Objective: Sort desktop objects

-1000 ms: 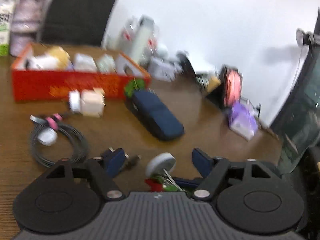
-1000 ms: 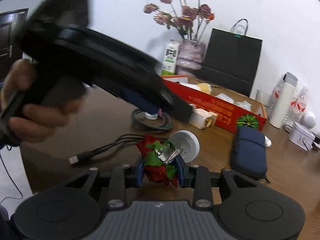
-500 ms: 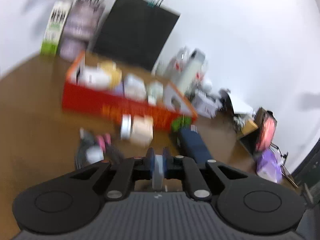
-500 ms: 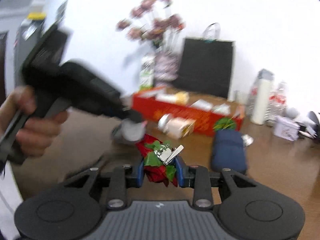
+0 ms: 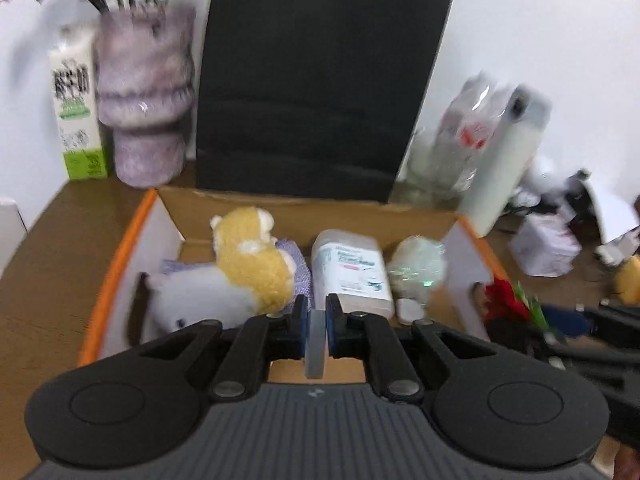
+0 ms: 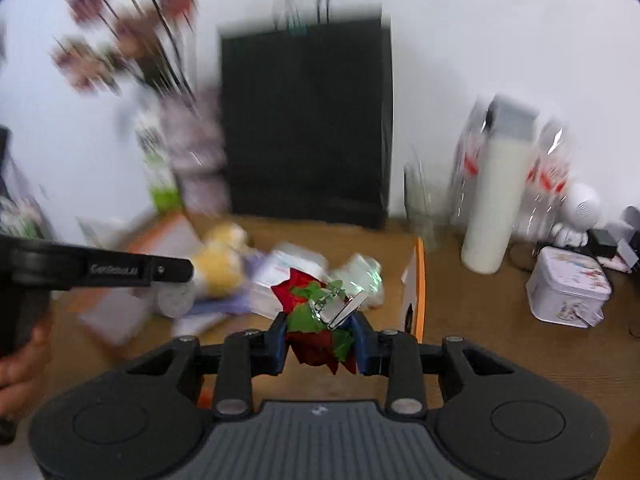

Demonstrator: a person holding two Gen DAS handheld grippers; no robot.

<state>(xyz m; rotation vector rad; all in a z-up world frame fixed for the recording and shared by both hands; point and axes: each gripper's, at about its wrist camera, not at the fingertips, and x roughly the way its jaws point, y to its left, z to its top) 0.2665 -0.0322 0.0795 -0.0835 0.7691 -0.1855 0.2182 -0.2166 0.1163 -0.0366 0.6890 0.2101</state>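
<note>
Both grippers are now hanging over the orange box [image 5: 120, 256] | left gripper [image 5: 316, 320] clenching a grey disc [image 5: 315, 344], right gripper [image 6: 320, 340] grasping a red flower clip [image 6: 320, 320] | risk: releasing early, items landing outside the rim.

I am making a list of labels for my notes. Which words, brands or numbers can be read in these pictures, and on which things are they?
"GenRobot.ai", as far as it can be made out, on the side of the left gripper, seen from the right wrist.
Milk carton: large characters and a green band, too blurred to read.
White bottle in the box: printed label, too blurred to read.
Tin: pictures only, no words can be made out.
</note>
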